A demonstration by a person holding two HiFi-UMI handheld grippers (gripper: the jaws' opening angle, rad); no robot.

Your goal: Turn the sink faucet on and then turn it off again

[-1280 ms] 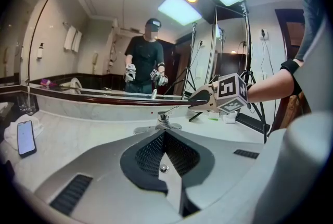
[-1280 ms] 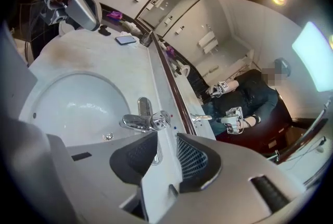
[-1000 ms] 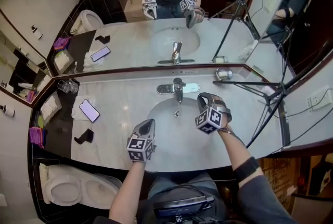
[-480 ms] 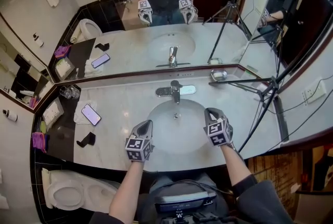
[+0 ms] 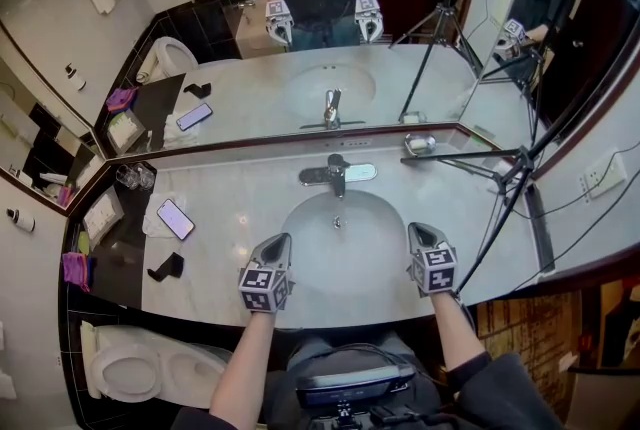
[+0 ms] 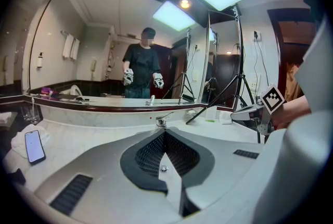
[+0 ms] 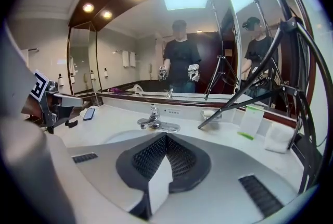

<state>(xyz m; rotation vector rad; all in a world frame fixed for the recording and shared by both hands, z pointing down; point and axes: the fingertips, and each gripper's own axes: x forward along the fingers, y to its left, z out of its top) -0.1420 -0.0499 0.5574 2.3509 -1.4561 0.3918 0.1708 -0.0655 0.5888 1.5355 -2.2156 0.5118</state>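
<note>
A wide wall mirror (image 5: 250, 88) fills the upper half of the head view and reflects the person standing at the counter with both grippers raised. Below it a pale marble counter (image 5: 240, 203) runs across the middle of the frame. A white toilet (image 5: 135, 365) sits in the lower left corner. The oval sink (image 5: 340, 253) is set into the counter at the centre. A black tripod (image 5: 505, 180) spreads its legs over the counter's right side.

The left gripper (image 5: 281, 240) hangs over the sink's lower left rim with its jaws together and nothing between them. The right gripper (image 5: 421, 231) sits at the sink's lower right rim, jaws likewise closed and empty, well apart from the faucet (image 5: 338, 173). The faucet stands at the sink's back edge, just under the mirror, touched by neither gripper.

A phone (image 5: 176, 217) lies on the counter's left part. A small metal dish (image 5: 420, 144) rests against the mirror, right of the faucet.
</note>
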